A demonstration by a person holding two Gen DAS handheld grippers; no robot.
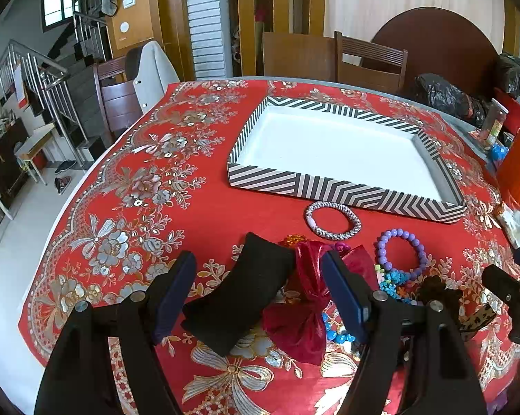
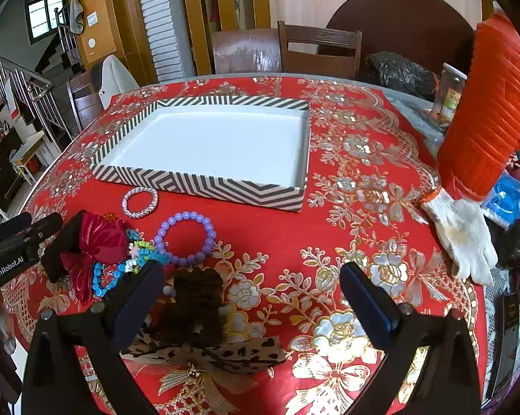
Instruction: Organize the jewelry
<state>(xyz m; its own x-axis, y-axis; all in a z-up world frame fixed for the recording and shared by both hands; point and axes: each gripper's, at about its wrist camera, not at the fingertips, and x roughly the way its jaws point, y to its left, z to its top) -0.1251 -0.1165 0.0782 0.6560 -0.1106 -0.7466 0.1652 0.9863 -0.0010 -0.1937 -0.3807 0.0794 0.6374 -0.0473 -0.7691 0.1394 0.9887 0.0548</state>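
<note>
A red floral tablecloth (image 2: 329,207) is spread over the table, and a striped tray (image 2: 204,186) with a white floor is set on it. Nearer, the left gripper (image 1: 260,297) is held wide open around a black pouch (image 1: 239,297) and a red organza bag (image 1: 308,307) (neither is seen to be pinched). The right gripper (image 2: 253,297) is likewise open above a brown scrunchie (image 2: 194,304). A purple bead bracelet (image 2: 187,238) and a white beaded bracelet (image 2: 140,202) are laid just before the tray.

Both wrist views look forward and down, close over the table, sharing the striped tray (image 1: 342,192) (image 2: 204,186).
</note>
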